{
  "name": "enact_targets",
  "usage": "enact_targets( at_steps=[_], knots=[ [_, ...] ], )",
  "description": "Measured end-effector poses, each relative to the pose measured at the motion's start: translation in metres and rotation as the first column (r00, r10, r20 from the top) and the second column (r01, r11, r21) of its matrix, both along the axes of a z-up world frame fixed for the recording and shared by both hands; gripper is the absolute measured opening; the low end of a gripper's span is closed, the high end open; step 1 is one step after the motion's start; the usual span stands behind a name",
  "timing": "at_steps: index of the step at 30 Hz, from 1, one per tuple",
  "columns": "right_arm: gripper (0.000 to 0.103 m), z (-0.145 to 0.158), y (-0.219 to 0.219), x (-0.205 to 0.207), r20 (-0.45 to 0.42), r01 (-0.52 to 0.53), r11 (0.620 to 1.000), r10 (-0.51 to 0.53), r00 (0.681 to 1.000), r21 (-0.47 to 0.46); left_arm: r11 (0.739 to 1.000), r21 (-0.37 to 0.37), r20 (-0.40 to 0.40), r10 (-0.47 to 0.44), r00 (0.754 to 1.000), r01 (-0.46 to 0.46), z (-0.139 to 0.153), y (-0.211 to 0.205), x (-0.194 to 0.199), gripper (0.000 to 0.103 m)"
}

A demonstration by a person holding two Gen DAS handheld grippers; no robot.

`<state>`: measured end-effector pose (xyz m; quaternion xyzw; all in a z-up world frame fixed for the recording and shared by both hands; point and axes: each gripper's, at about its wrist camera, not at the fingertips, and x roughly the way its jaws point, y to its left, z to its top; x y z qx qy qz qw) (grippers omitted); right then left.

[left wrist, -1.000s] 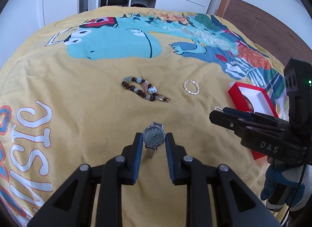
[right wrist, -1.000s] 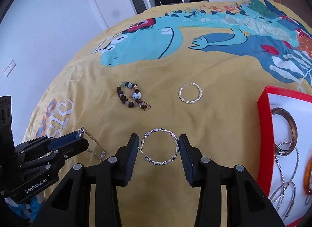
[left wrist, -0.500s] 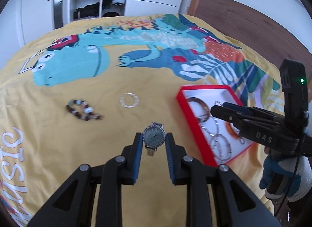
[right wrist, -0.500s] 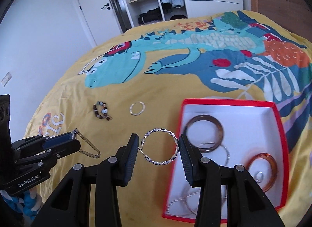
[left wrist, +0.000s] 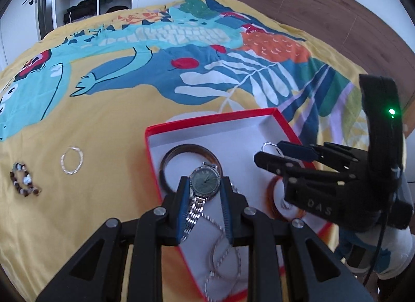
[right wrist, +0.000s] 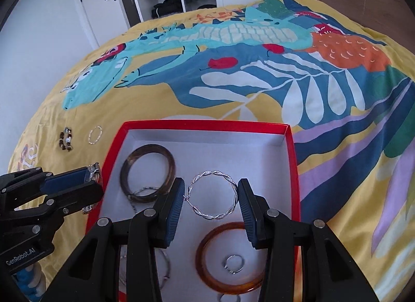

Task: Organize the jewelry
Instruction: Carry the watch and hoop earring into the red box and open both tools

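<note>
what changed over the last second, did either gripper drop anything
Nothing was dropped. Both grippers swung from over the bare yellow bedspread to above the red box. The left gripper still pinches the watch, the right gripper still holds the twisted silver hoop. The beaded bracelet and the second hoop lie where they were.

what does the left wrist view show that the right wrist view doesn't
Only the left wrist view shows the round green dial of the silver metal wristwatch, clamped in the left tongs, and the green light on the right tongs' housing.

Only the right wrist view shows the whole twisted silver hoop held in the right tongs, and a small silver ring inside an amber bangle.

Both show the open red box, the dark brown bangle, and the beaded bracelet and small silver hoop on the yellow bedspread.
</note>
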<state>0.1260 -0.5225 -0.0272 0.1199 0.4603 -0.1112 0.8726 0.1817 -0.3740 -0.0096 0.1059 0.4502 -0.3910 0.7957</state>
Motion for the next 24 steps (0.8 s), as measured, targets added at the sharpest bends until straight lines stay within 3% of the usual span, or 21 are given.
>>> enact_targets(
  at_steps=[9, 16, 24],
  knots=[
    [0.042, -0.03, -0.014, 0.013, -0.061, -0.066, 0.998, 0.065, 0.996, -0.007, 0.995, 0.094, 0.009, 0.025, 1.0, -0.025, -0.041, -0.029, 0.015, 0.022],
    [0.043, -0.033, -0.008, 0.017, -0.101, -0.128, 0.989, 0.121, 0.987, -0.066, 0.993, 0.115, 0.048, 0.016, 0.999, -0.021, -0.042, -0.032, 0.011, 0.023],
    [0.044, -0.025, -0.011, 0.004, -0.101, -0.101, 0.993, 0.094, 0.99, -0.067, 0.996, 0.083, 0.037, 0.019, 0.999, -0.022, -0.022, -0.022, 0.005, 0.023]
  ],
)
